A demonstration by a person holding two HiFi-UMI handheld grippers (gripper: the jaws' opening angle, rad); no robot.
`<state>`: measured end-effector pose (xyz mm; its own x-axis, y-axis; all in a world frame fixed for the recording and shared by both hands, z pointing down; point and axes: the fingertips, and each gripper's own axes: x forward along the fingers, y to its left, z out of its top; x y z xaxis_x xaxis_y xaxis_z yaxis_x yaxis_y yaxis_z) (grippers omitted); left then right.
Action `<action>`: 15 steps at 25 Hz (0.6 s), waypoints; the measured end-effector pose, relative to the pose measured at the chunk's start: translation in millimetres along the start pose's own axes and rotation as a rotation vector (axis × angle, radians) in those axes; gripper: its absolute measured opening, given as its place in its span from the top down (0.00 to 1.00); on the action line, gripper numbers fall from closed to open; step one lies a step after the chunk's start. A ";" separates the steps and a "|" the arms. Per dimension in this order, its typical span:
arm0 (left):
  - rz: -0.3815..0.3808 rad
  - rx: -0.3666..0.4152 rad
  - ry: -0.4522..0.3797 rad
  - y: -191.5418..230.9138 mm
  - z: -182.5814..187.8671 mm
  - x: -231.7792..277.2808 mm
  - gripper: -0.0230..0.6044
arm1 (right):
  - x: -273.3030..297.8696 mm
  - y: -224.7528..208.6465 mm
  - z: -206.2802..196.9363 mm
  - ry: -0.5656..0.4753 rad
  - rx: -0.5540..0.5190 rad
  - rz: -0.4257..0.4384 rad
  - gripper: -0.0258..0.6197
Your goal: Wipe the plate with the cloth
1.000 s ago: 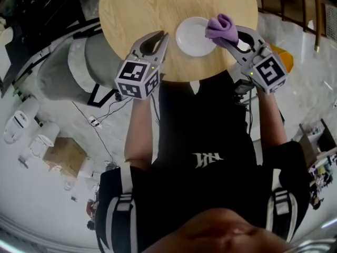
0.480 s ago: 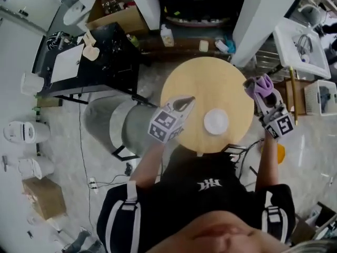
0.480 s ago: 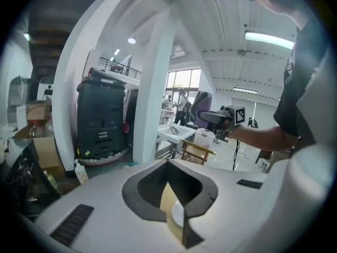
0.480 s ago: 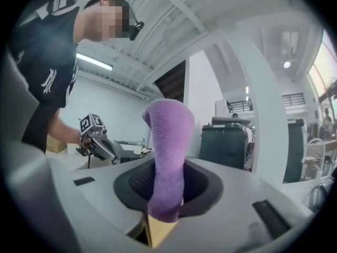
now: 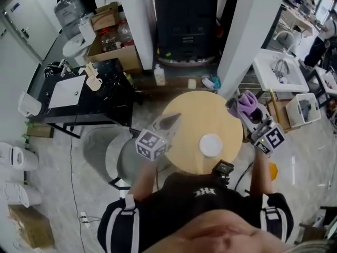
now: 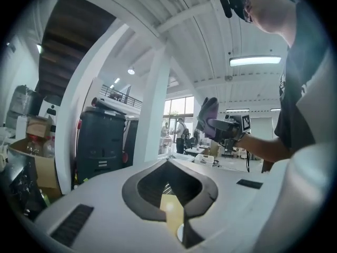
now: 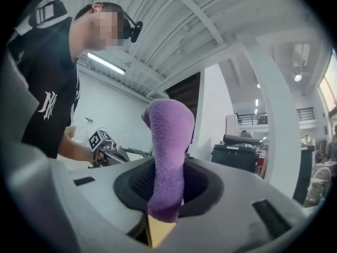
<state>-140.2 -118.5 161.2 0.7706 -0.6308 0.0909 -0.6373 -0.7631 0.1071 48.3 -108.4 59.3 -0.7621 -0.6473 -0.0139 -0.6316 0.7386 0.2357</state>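
In the head view a small white plate [image 5: 210, 145] lies on the round wooden table [image 5: 195, 115], far below both grippers. My left gripper [image 5: 175, 118] is held up level over the table's left edge, shut with nothing between its jaws; the left gripper view shows its pads [image 6: 169, 165] together. My right gripper [image 5: 238, 108] hangs over the table's right edge, shut on the purple cloth [image 5: 246, 103]. In the right gripper view the cloth [image 7: 167, 152] stands up from between the jaws as a folded wad. Neither gripper touches the plate.
A black cabinet [image 5: 185, 20] stands behind the table between two white pillars [image 5: 247, 25]. A black work table [image 5: 84, 96] and a cardboard box [image 5: 111, 54] are at the left. A white sink [image 5: 279, 70] and a basket [image 5: 304, 109] are at the right. A grey seat [image 5: 108, 154] is beside the table.
Both grippers have risen well above the table, and the plate now looks small below. The right one lifted the cloth off the plate. The left jaws have closed.
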 end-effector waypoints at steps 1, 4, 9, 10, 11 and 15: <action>0.007 0.013 -0.014 -1.3 6.7 -4.6 0.96 | -0.8 7.2 3.4 -0.015 0.009 0.012 0.82; 0.027 0.040 -0.081 -9.4 31.1 -19.0 0.95 | -10.0 23.4 11.7 -0.060 0.035 0.031 0.82; 0.055 0.008 -0.280 -37.9 73.6 -44.2 0.95 | -43.2 42.4 4.4 -0.048 0.035 0.050 0.82; 0.061 -0.002 -0.290 -47.2 74.7 -47.6 0.95 | -53.8 50.0 1.6 -0.052 0.038 0.062 0.82; 0.066 -0.015 -0.290 -57.1 71.8 -50.0 0.95 | -65.2 58.2 -1.1 -0.057 0.039 0.071 0.82; 0.074 -0.041 -0.226 -102.5 43.0 -47.8 0.95 | -116.2 87.0 1.1 -0.123 0.041 0.106 0.82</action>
<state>-111.6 -16.2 103.3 0.6996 -0.7038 -0.1234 -0.6881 -0.7101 0.1489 81.8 31.3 80.4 -0.8350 -0.5392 -0.1100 -0.5499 0.8103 0.2026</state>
